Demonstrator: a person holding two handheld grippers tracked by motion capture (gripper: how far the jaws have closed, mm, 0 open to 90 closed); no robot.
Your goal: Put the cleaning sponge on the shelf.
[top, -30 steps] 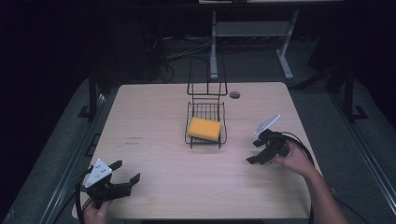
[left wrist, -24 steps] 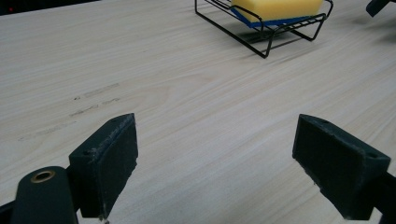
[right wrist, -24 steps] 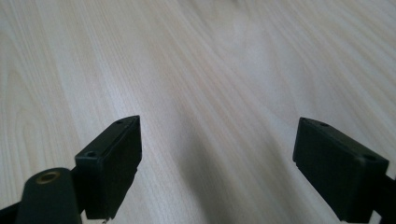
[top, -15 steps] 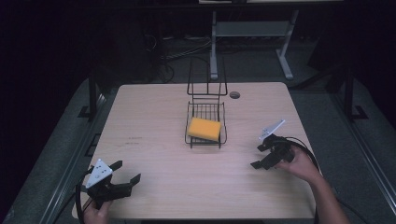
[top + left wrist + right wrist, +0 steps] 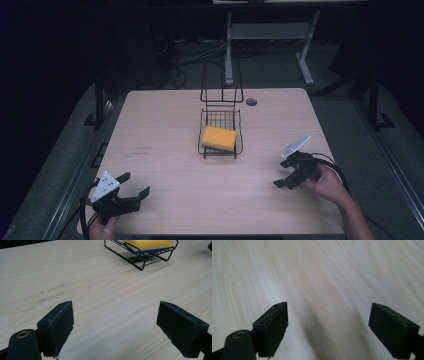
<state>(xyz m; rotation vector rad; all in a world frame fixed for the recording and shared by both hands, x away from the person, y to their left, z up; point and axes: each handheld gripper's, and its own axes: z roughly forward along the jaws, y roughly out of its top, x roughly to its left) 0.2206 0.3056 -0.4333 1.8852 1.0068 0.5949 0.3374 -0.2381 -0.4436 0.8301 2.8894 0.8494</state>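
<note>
In the high view the yellow sponge (image 5: 218,138) lies in the black wire basket (image 5: 239,134) at mid-table; the left gripper (image 5: 134,187) sits at the near-left corner and the right gripper (image 5: 286,175) at the near right, both well apart from it. In the left gripper view the jaws stand spread and empty over bare wood (image 5: 100,297), sponge (image 5: 147,244) and basket (image 5: 140,257) far ahead; in the right gripper view the jaws likewise gape, holding nothing above the tabletop (image 5: 324,277).

A pale wooden tabletop (image 5: 170,130) shows faint dark smudges (image 5: 142,150) toward its left side and a round cable hole (image 5: 251,102) near the far edge. Beyond it, on the dark floor, stands a grey metal stand (image 5: 270,32) with tangled cables (image 5: 190,50) beside it.
</note>
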